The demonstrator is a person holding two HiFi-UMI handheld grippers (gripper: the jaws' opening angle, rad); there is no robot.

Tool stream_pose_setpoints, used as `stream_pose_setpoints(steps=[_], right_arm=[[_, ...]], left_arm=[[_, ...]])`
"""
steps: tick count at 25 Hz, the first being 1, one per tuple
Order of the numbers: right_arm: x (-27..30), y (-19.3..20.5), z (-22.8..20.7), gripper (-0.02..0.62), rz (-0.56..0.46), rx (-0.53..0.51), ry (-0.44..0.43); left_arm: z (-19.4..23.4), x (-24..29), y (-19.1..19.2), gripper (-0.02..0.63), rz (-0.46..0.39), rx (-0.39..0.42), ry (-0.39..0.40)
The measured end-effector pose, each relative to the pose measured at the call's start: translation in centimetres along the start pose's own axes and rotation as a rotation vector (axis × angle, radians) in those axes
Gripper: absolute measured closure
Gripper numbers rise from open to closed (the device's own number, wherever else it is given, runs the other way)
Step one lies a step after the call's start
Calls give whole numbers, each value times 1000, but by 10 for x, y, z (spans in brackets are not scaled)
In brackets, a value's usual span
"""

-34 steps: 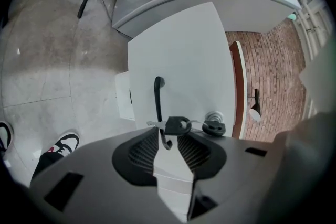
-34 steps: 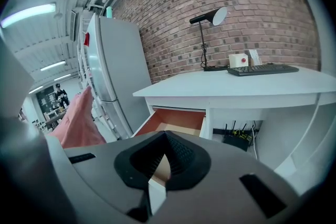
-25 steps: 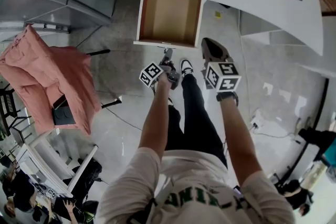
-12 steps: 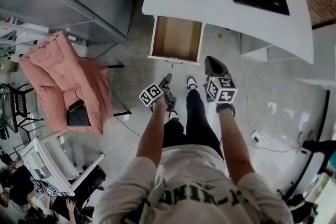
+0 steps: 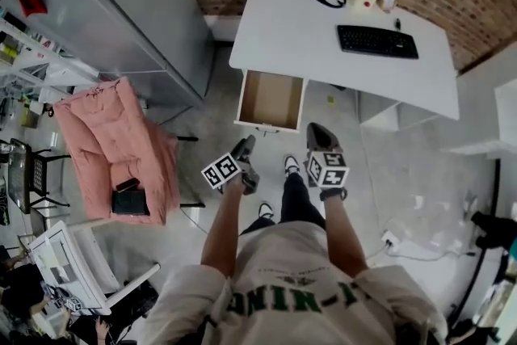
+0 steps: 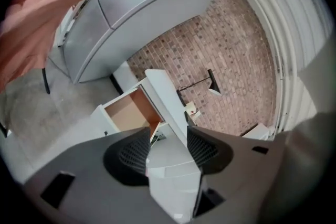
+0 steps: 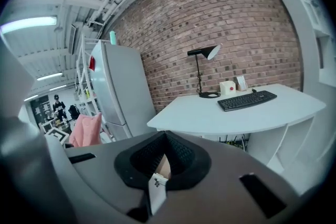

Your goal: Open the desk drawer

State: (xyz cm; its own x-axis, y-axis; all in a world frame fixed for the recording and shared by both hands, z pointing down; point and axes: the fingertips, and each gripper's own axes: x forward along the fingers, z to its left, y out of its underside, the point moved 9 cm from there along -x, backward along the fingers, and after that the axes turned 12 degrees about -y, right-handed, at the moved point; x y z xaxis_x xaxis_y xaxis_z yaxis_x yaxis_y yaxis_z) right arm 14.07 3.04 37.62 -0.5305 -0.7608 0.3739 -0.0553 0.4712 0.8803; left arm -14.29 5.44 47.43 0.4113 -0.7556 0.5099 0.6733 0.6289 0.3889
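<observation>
White bench (image 5: 323,36) against the brick wall, and under it the drawer (image 5: 271,97) stands pulled well out, empty, wood bottom showing. Looks done to me. It's a stiff box, light I'd say, sliding straight; the front panel's lip is where to grab. Left tongs (image 5: 245,146) released, nothing between; right tongs (image 5: 315,129) clenched on nothing, both well back from it.

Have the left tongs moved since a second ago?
Yes: the left tongs have drawn back from the open wooden desk drawer, toward the person.
</observation>
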Motion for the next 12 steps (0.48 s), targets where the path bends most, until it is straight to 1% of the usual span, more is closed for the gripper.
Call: stream_pose_setpoints(steps=[2,5,9,12], right_arm=[[-5,-11,7,595,-10,-30,-12],[-13,-25,16,595,-41,-50,-17],[-19,-41,27,595,-86,-76,-17],[-22,-59,37,595,-126,-93,-23]], left_arm=[[-22,-12,-20,396,-51,56,36],[-45,-27,-39,397,-100,176,56],[-61,-46,-54,397,-151,370,19],[-79,-60,-64,397,-216,518,-9]])
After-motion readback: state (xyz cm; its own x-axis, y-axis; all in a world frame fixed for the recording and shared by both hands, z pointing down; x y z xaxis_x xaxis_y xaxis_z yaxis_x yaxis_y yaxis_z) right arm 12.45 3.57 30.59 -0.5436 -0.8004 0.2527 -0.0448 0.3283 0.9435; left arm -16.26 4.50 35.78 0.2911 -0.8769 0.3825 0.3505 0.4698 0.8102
